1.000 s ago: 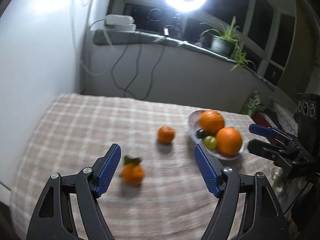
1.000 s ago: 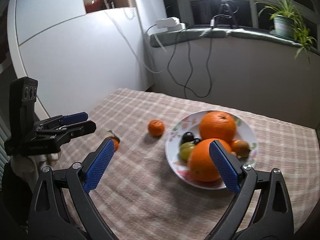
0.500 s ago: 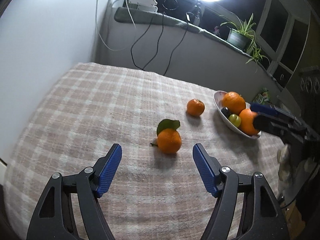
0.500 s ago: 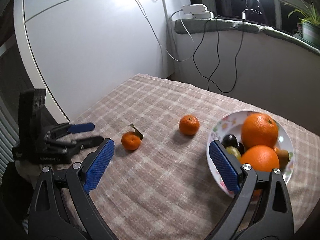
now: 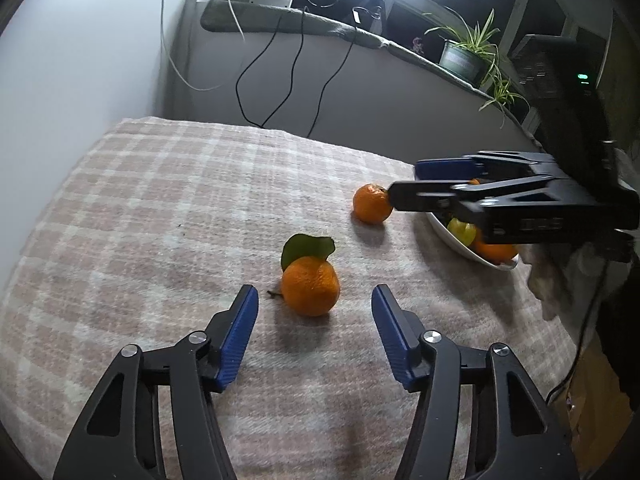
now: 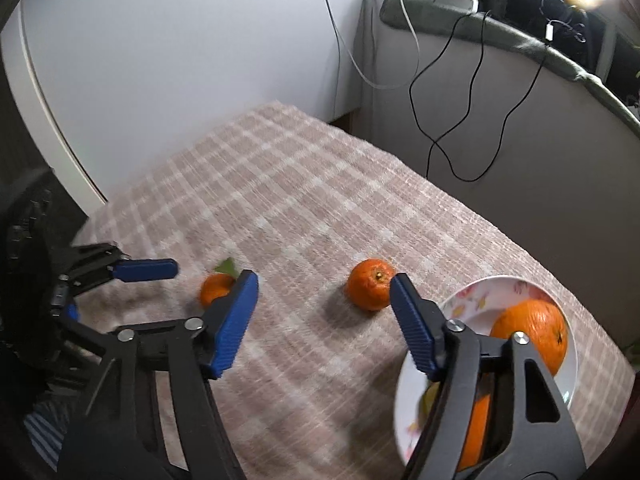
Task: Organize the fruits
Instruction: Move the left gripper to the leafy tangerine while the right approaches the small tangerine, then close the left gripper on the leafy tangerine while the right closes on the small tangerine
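Left gripper (image 5: 314, 304) jaws just narrowing, half-wide, around the leafed tangerine (image 5: 310, 285), not touching. Right gripper (image 6: 322, 298) likewise narrowing, empty, near the bare tangerine (image 6: 368, 284) beside the bowl (image 6: 460, 304) on the desk.

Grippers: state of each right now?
Left gripper: open, has just been closing; leafy tangerine ahead of its fingers, untouched.
Right gripper: open, has just been closing; plain tangerine ahead of its fingers, not gripped.
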Demonstrator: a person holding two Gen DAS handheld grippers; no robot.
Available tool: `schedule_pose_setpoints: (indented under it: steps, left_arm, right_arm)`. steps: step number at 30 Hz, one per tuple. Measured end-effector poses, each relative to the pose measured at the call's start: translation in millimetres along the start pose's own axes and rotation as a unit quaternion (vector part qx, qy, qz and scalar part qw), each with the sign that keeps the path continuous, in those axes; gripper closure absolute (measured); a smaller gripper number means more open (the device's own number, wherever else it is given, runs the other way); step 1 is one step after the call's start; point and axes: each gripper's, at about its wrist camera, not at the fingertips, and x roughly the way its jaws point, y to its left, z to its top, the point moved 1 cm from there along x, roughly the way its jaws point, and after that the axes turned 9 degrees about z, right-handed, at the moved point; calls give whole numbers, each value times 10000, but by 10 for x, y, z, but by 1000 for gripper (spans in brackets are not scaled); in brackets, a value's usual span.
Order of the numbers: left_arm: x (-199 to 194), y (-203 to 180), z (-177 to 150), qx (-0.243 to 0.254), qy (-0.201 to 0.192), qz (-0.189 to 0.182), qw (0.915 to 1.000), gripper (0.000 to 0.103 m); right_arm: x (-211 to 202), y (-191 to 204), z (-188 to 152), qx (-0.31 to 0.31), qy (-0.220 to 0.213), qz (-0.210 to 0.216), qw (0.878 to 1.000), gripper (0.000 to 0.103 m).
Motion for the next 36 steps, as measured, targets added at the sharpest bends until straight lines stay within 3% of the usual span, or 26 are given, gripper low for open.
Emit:
schedule_pose_setpoints:
  steps: [3, 25, 36]
  left_arm:
    - [38, -24, 6, 37, 32, -6, 10000, 48]
    - [273, -42, 56, 158, 256, 152, 9994, 61]
    - [330, -50, 74, 190, 278, 196, 9992, 67]
  right_arm:
    - [124, -46, 18, -111, 221, -91, 9997, 47]
    - [538, -86, 85, -845, 1068, -537, 9892, 48]
    - [596, -150, 108, -903, 1259, -885, 9840, 63]
